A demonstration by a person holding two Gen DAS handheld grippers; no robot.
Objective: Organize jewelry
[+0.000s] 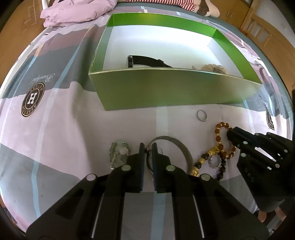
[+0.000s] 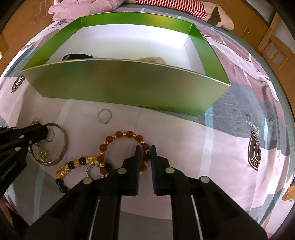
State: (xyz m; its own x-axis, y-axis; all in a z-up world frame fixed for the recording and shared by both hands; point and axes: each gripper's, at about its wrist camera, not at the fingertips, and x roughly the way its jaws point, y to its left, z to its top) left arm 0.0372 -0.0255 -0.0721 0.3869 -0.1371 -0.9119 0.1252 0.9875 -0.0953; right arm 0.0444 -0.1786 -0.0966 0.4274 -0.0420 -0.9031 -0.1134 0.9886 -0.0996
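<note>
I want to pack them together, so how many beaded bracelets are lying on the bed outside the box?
2: the amber beaded bracelet between the right gripper fingers, and the black-and-gold beaded bracelet overlapping its left side. Others may hide behind the green box wall.

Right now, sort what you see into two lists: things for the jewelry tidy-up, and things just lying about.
For the job:
- green box
- amber bead bracelet, in the right gripper
- silver bangle, in the left gripper
- black and gold bead bracelet
- small silver ring
- black watch, already boxed

Lying about:
- pink quilt
- striped soft toy
- patterned bedsheet
</note>
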